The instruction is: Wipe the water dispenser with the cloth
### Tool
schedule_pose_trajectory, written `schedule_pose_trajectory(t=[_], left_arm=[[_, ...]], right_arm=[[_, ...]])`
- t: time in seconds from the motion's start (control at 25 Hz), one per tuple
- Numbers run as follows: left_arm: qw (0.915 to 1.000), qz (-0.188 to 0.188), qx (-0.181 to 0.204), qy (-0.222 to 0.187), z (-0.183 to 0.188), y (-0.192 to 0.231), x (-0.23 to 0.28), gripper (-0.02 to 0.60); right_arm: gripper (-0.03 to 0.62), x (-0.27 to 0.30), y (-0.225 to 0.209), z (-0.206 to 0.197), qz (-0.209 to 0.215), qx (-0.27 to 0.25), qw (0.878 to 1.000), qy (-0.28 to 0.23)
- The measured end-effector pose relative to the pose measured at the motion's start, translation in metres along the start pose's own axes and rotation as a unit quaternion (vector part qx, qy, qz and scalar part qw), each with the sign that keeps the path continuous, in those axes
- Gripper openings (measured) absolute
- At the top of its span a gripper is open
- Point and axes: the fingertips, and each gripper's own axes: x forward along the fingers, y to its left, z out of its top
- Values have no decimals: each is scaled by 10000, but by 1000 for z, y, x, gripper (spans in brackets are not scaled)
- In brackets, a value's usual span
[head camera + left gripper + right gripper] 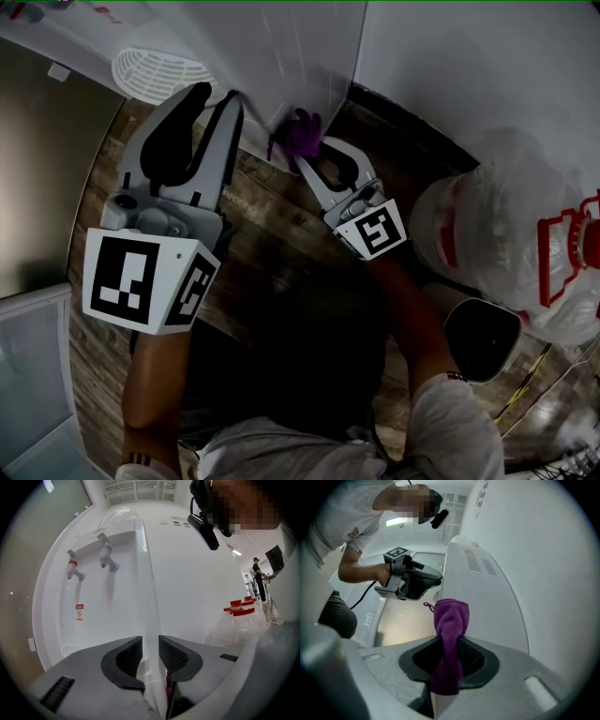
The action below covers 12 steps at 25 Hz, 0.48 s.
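Fingers (474, 658) of right gripper (450, 644) are pinching purple cloth (451, 616), tuft poking past tips beside water dispenser (487, 592); left gripper (150, 653) fingers are standing slightly apart.

2 grippers: left gripper (217, 96), right gripper (316, 155). 1 purple cloth (451, 620). 1 water dispenser (131, 573) w/ 2 taps (75, 570), 1 drip grille (159, 70). Several red-cap bottles (243, 613).

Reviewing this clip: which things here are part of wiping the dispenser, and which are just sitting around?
In the job:
water dispenser
purple cloth, clamped in the right gripper
left gripper, open by the dispenser's corner

Just around:
large water bottles with red caps
dark round item beside them
person in the background
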Motion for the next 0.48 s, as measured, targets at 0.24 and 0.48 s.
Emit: schedule_pose_trajectory(t=[0.24,0.48], left_arm=[[10000,-33,20,-59,-2,-2,1,106],[9999,-45,-36,-124,-2,-3,2,106]], right_arm=[[100,7,-28,-21,-183,7,9997,163],[100,11,-84,-52,-667,12,9966,483]])
